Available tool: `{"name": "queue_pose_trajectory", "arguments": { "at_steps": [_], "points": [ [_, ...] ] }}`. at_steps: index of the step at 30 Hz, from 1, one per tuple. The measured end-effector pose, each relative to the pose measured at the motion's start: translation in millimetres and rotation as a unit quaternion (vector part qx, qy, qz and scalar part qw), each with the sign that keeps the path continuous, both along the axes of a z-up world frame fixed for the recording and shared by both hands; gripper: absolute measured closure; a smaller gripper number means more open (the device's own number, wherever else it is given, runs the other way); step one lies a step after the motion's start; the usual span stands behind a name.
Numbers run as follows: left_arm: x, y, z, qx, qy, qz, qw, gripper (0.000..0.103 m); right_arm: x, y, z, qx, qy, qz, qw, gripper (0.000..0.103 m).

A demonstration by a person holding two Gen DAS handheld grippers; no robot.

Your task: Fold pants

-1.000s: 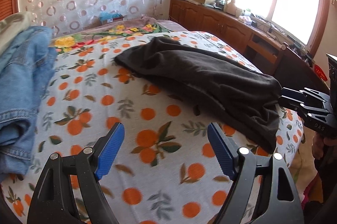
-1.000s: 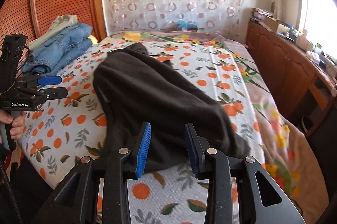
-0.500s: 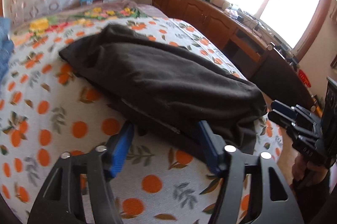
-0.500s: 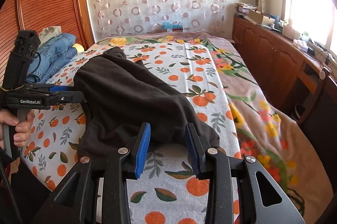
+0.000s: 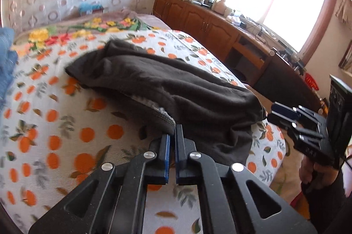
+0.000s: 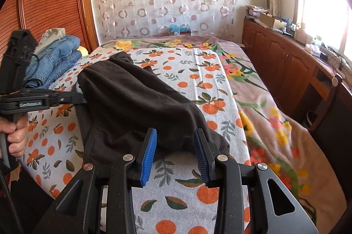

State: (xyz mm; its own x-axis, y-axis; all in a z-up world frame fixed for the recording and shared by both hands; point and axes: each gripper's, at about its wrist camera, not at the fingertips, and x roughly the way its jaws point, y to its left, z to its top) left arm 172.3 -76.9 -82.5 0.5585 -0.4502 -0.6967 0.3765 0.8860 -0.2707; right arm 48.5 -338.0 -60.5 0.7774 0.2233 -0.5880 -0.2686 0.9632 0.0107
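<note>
Dark brown pants [image 5: 176, 88] lie lengthwise on the orange-print bed cover, also in the right wrist view [image 6: 136, 102]. My left gripper [image 5: 172, 135] is shut on the pants' near edge, where a grey knit lining shows; it also shows from the side in the right wrist view [image 6: 81, 99]. My right gripper [image 6: 175, 148] is open, its blue pads on either side of the pants' near end, low over the cover. It appears at the right of the left wrist view [image 5: 272, 112], beside the pants' end.
Folded blue jeans [image 6: 52, 60] are stacked at the bed's far left by the wooden wall. A wooden cabinet [image 6: 292, 66] with clutter runs along the right under the window. The bed's right side carries a pink floral blanket [image 6: 264, 115].
My left gripper moved in to the pants' edge and shut on it. My right gripper came closer to the pants' near end and stayed open.
</note>
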Motion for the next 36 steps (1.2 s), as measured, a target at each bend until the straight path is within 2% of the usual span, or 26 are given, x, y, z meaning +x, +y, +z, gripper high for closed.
{"name": "queue_pose_trajectory", "arguments": {
  "at_steps": [7,16,24,27,30,32,34,36],
  "points": [
    [-27.4,49.3,23.2,0.001,-0.024,0.024,0.9994,0.099,3.7,11.6,1.4,0.001,-0.006,0.012,1.000,0.066],
    [-43.1,121.8,49.2,0.010,-0.052,0.095,0.9941,0.099,12.8,36.8,4.0,-0.004,-0.015,0.044,0.999,0.066],
    [-38.7,131.8,24.5,0.022,-0.027,0.107,0.9936,0.099,33.6,53.2,0.7,-0.021,-0.015,0.066,0.997,0.066],
    [-33.7,132.7,13.0,0.026,-0.011,0.113,0.9931,0.092,46.4,62.6,3.2,-0.027,-0.017,0.078,0.996,0.066],
    [-30.7,135.6,3.0,0.041,-0.002,0.123,0.9915,0.080,63.2,72.2,5.2,-0.034,-0.017,0.092,0.995,0.066],
    [-30.8,139.5,0.0,0.045,-0.005,0.127,0.9908,0.071,75.5,82.5,7.0,-0.039,-0.018,0.101,0.994,0.065],
    [-32.4,144.6,0.1,0.047,-0.009,0.130,0.9904,0.056,86.5,91.6,7.8,-0.040,-0.020,0.110,0.993,0.065],
    [-35.9,149.5,2.1,0.045,-0.015,0.130,0.9904,0.055,98.0,104.3,9.0,-0.040,-0.021,0.122,0.992,0.064]
  ]
}}
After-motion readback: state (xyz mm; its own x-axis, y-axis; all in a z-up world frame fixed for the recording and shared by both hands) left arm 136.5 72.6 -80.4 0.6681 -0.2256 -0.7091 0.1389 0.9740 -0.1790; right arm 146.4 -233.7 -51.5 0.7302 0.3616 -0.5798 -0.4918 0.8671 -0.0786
